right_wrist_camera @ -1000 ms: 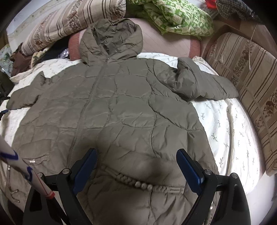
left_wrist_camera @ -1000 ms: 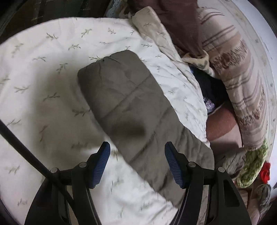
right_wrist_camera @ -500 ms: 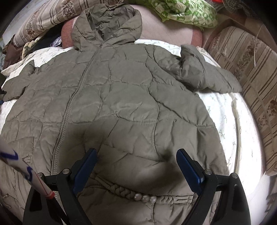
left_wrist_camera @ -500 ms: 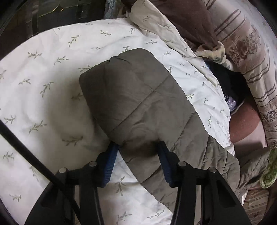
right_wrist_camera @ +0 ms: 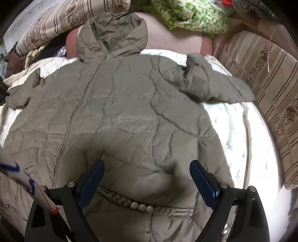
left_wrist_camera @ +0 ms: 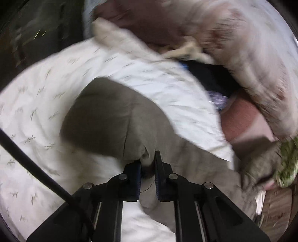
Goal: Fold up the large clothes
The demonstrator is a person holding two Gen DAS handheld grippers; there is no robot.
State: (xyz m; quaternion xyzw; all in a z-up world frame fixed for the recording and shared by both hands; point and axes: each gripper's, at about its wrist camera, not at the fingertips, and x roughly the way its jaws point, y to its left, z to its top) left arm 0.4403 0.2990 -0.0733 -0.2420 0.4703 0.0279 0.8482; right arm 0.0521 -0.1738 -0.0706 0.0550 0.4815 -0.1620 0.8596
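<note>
My left gripper (left_wrist_camera: 148, 163) has just been closing and now pinches a fold of the olive quilted jacket's sleeve (left_wrist_camera: 104, 119) between its blue pads; the sleeve cloth bunches up between the jaws and drapes away from them over the white leaf-print sheet (left_wrist_camera: 37, 104). That view is smeared with blur, so finer detail of the sleeve is hard to read. My right gripper (right_wrist_camera: 147, 180) hangs with its jaws spread wide over the jacket's lower front, nothing between the pads, just beyond a braided, beaded trim (right_wrist_camera: 128, 202) that runs across the near hem. The jacket (right_wrist_camera: 121, 111) lies spread front up across the middle of the sheet, zip closed, its hood (right_wrist_camera: 111, 35) at the far end resting against a pinkish cushion (right_wrist_camera: 167, 39). Its right-hand sleeve (right_wrist_camera: 214, 83) lies folded out to the far right, near a striped floral cushion (right_wrist_camera: 264, 74) along the right edge. A green-and-white patterned cloth (right_wrist_camera: 191, 16) lies heaped at the far side beyond the pink cushion, and a striped beige quilt (right_wrist_camera: 61, 20) is piled at the far left. A white stick with blue marks and a red band (right_wrist_camera: 31, 188) crosses the near left corner of the right view.
</note>
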